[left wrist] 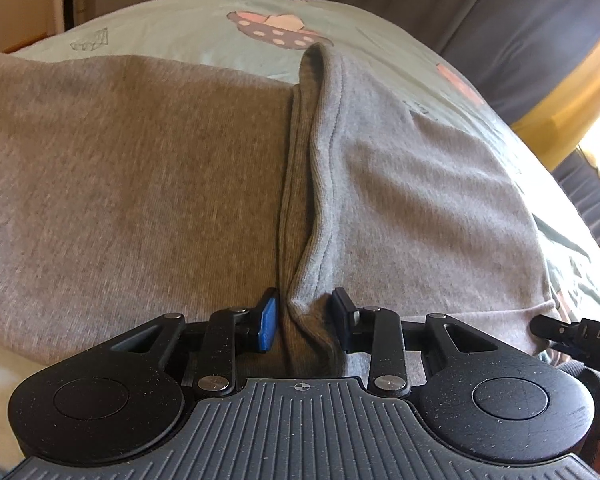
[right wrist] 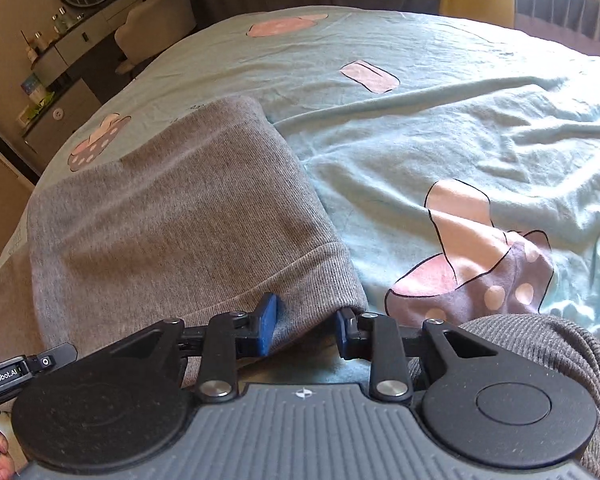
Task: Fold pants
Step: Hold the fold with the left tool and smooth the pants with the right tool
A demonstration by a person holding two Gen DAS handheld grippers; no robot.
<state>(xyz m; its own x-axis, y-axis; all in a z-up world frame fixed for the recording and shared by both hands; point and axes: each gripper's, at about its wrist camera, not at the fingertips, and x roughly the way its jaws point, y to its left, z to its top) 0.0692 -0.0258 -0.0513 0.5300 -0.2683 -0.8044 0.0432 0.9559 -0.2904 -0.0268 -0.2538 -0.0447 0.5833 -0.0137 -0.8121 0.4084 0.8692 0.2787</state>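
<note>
Grey knit pants (left wrist: 148, 168) lie spread on a bed. In the left wrist view a ribbed hem edge (left wrist: 312, 200) runs up the middle, with a lighter grey fold to its right. My left gripper (left wrist: 305, 320) has its jaws partly apart with that hem edge between the blue pads. In the right wrist view a pants leg end (right wrist: 180, 220) with a ribbed cuff (right wrist: 316, 280) lies in front. My right gripper (right wrist: 308, 326) has its jaws partly apart around the cuff's near corner. Each gripper shows at the other view's edge.
The bed carries a pale blue sheet (right wrist: 440, 128) with pink and purple mushroom prints. A dresser with bottles (right wrist: 60, 60) and a chair stand at the back left. Grey curtains (left wrist: 500, 20) hang behind the bed. A grey sleeve (right wrist: 540, 352) shows at the lower right.
</note>
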